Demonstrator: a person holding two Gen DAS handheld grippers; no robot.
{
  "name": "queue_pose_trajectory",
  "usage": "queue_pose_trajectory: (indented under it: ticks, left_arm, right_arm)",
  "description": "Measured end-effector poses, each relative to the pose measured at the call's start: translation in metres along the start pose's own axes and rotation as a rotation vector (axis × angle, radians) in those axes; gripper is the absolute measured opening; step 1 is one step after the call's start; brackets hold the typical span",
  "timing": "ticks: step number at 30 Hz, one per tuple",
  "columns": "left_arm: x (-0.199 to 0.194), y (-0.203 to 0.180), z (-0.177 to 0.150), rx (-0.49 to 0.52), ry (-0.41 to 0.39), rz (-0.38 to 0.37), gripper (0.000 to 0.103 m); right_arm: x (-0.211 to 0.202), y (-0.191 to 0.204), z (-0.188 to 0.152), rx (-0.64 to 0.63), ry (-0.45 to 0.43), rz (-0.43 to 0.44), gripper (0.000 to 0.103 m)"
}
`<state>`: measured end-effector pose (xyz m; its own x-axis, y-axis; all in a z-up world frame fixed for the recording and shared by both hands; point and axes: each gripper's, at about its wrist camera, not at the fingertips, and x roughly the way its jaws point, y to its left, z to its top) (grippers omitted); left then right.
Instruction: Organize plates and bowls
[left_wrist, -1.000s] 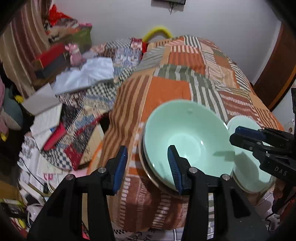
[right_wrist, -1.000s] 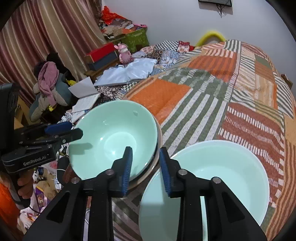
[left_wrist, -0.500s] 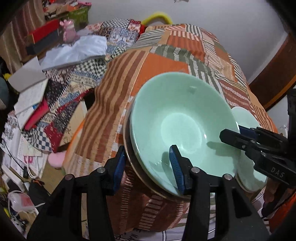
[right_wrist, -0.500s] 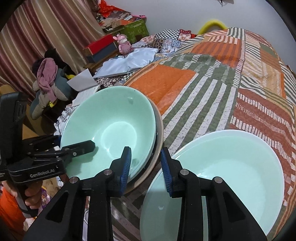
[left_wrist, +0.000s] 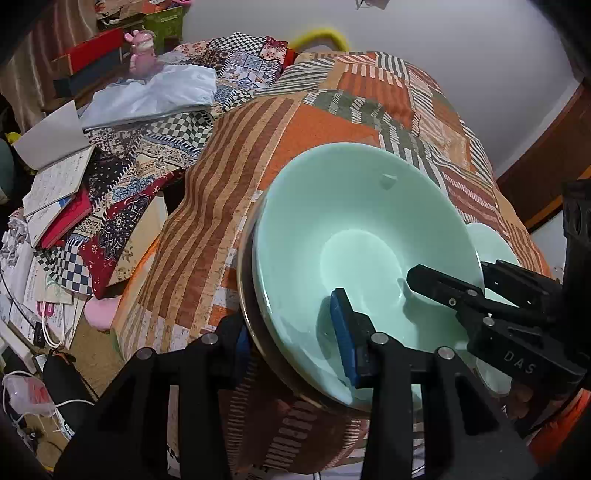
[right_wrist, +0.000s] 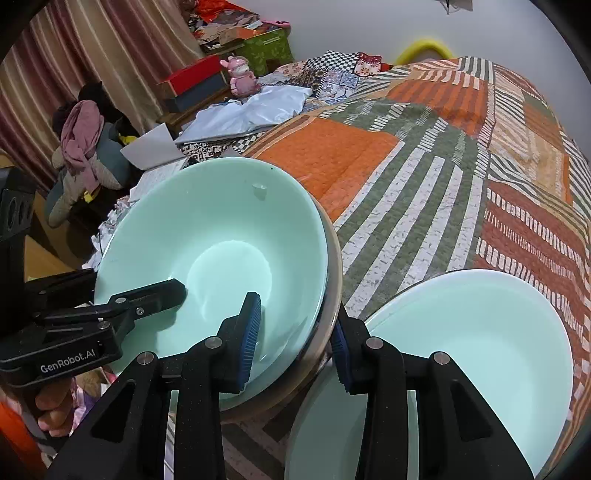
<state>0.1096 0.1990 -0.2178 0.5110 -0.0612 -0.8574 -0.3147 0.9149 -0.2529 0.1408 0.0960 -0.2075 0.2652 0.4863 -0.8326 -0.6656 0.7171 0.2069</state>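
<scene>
Two-handed grasp of a stacked bowl (left_wrist: 362, 236) at the near edge of a quilt-covered bed (right_wrist: 424, 155). The mint bowl sits nested in a darker, metal-looking dish (right_wrist: 332, 280), with a second pale bowl (right_wrist: 480, 339) just beside it on the right. The left gripper (left_wrist: 291, 343) straddles the near-left rim, one finger inside the bowl and one outside below the dish; its fingers have just been closing, set narrow about both rims, though whether the pads already press cannot be told. The right gripper (right_wrist: 295, 332) straddles the near-right rim likewise, its fingers narrow but just opening, with visible clearance on the outer side, so it does not yet grip. To do this step well, both pairs of fingers should probably seat deep over the rim before clamping, close evenly at opposite sides, and lift level, since the glazed bowl looks slippery and the dish beneath may come up with it or drop away.
</scene>
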Motion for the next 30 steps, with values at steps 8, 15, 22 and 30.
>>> queue_pose_trajectory:
  ticks: [8,15,22,30]
  left_arm:
    - [-0.01,-0.005,0.005,-0.02,-0.004,0.025,0.04]
    - [-0.021,-0.017,0.005,-0.006,-0.02,0.026,0.04]
    - [-0.038,-0.039,0.009,0.027,-0.059,0.01,0.04]
    - [-0.051,-0.074,0.008,0.076,-0.082,-0.021,0.04]
  right_arm:
    - [-0.007,-0.007,0.001,0.062,-0.002,0.031,0.031]
    - [-0.029,-0.011,-0.002,0.084,-0.055,0.04,0.031]
    - [-0.057,-0.021,-0.004,0.102,-0.125,0.028,0.031]
    - [-0.087,-0.038,-0.014,0.132,-0.174,0.002,0.031]
